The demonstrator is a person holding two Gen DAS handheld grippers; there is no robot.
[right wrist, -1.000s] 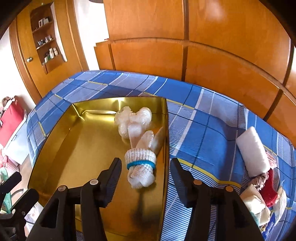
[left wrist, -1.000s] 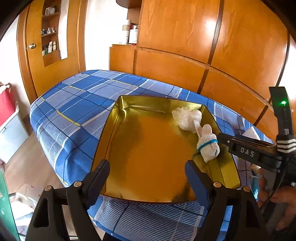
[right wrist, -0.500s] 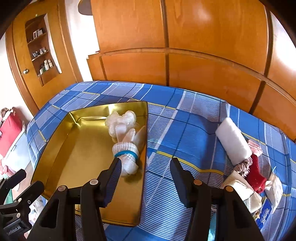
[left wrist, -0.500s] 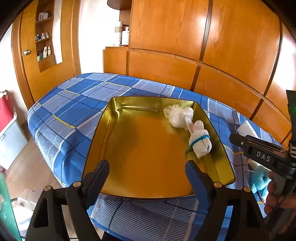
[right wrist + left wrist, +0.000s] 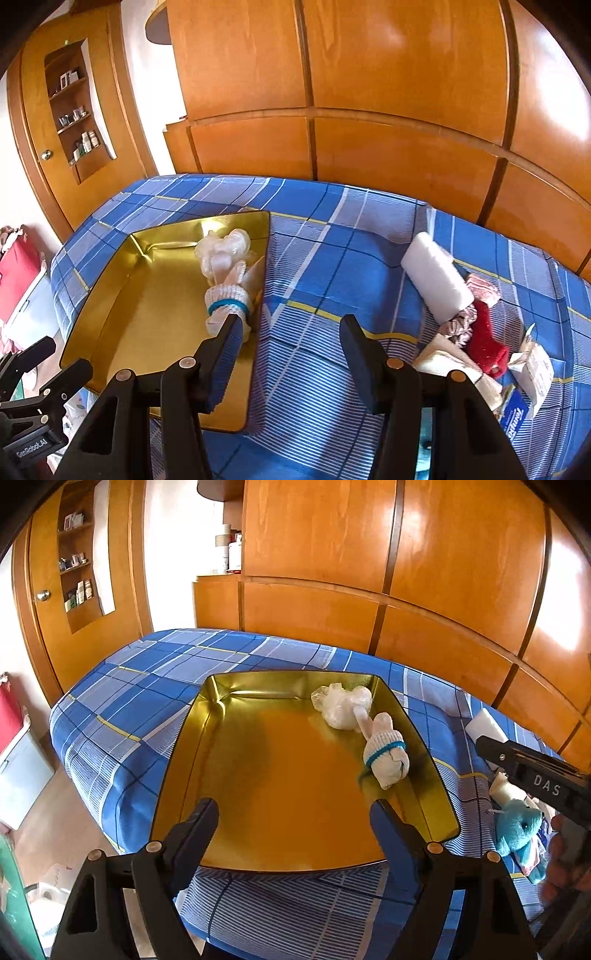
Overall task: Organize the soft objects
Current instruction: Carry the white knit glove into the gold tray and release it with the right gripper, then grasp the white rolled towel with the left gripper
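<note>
Resting in the gold tray's [image 5: 110, 314] far right corner: rolled white glove [image 5: 227, 299], blue-banded, touching a crumpled plastic bag [image 5: 221, 249].
Left gripper [image 5: 293, 821] hovers wide and empty over the tray; right gripper [image 5: 290, 338] half-spread, empty, above the blue plaid bedspread [image 5: 332, 266], center frame.

My claws [image 5: 288, 343] are black. Below them I see a shiny gold tray [image 5: 280, 775], a white glove [image 5: 386, 755] with a teal band, a blue, white and yellow checked bedspread [image 5: 332, 273], a turquoise plush toy [image 5: 517, 825], and a red cloth [image 5: 485, 341].
</note>
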